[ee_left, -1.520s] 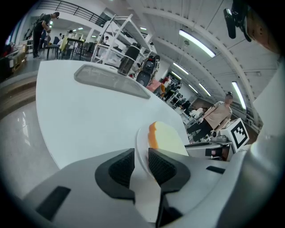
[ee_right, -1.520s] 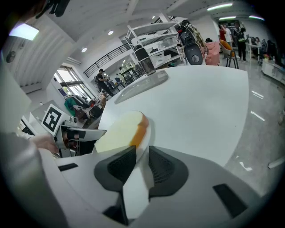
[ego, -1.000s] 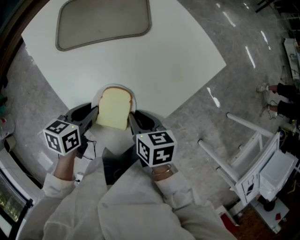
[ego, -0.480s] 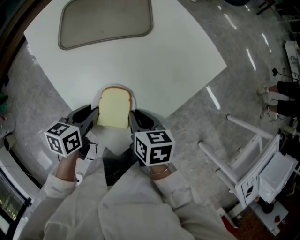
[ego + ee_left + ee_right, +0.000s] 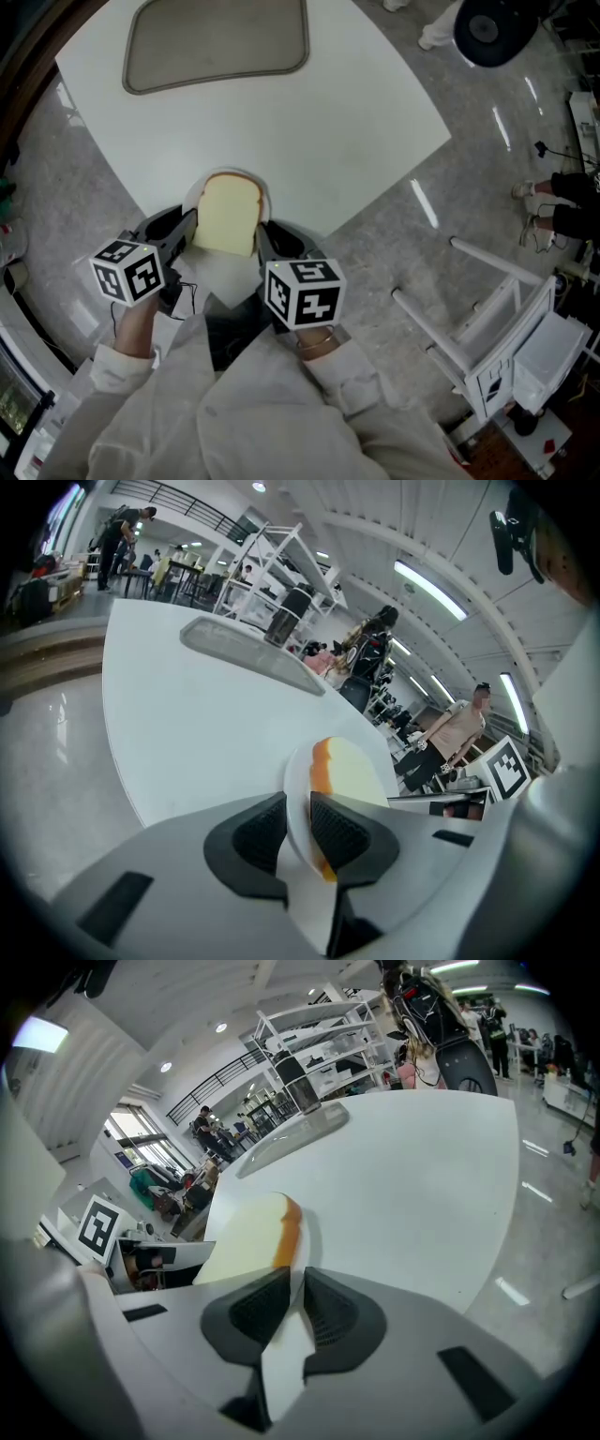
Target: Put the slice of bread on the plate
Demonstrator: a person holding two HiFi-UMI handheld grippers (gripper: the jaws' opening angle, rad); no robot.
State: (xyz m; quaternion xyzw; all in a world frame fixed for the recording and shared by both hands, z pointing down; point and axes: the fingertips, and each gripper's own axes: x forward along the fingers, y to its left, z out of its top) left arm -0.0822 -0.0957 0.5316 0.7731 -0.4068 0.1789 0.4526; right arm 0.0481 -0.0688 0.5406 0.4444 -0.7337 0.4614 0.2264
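Observation:
A pale yellow slice of bread (image 5: 228,217) with a brown crust lies on a small white plate (image 5: 193,195), which is held over the near edge of the white table. My left gripper (image 5: 186,228) is shut on the plate's left rim and my right gripper (image 5: 266,236) is shut on its right rim. In the left gripper view the plate (image 5: 296,789) runs edge-on between the jaws of the left gripper (image 5: 299,829), with the bread (image 5: 353,772) just right of it. The right gripper view shows the bread (image 5: 246,1243) left of the plate rim (image 5: 306,1237), pinched by the right gripper (image 5: 294,1309).
The white table (image 5: 309,122) stretches ahead, with a grey tray (image 5: 217,42) at its far end. A white metal rack (image 5: 511,323) lies on the grey floor at the right. A black round object (image 5: 489,28) is at the top right. People stand in the background.
Both grippers keep their hold on the plate with the bread on it. The right marker cube has drifted slightly left; the scene has barely shifted.

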